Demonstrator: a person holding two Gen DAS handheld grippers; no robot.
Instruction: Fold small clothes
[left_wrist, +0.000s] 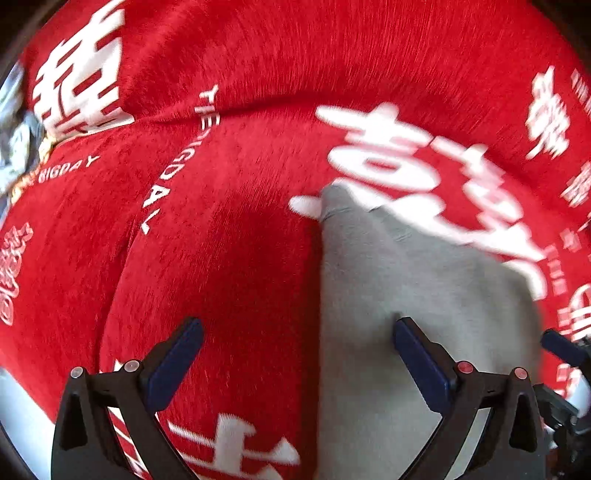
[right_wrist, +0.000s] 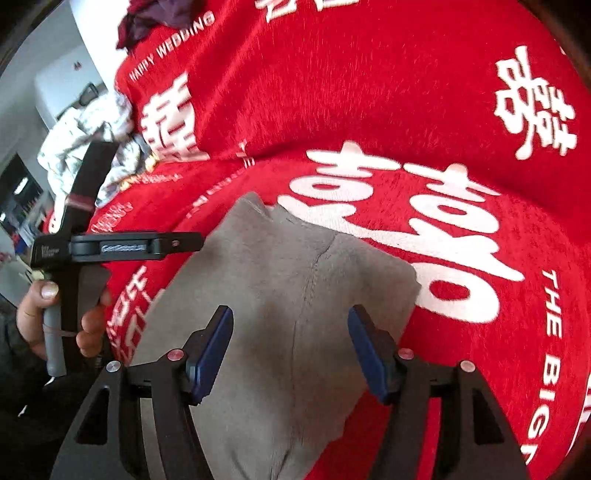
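A small grey garment lies folded on a red blanket printed with white characters. My left gripper hangs open above the garment's left edge, one pad over the red cloth and one over the grey, with nothing between the jaws. My right gripper stands open above the middle of the garment, its blue pads apart from the fabric. The left gripper's black body and the hand holding it show at the left of the right wrist view. A blue fingertip of the right gripper shows at the right edge of the left wrist view.
A rumpled white and grey cloth lies past the blanket's far left edge. A dark purple garment sits at the blanket's far top. A white wall and dim furniture stand at far left.
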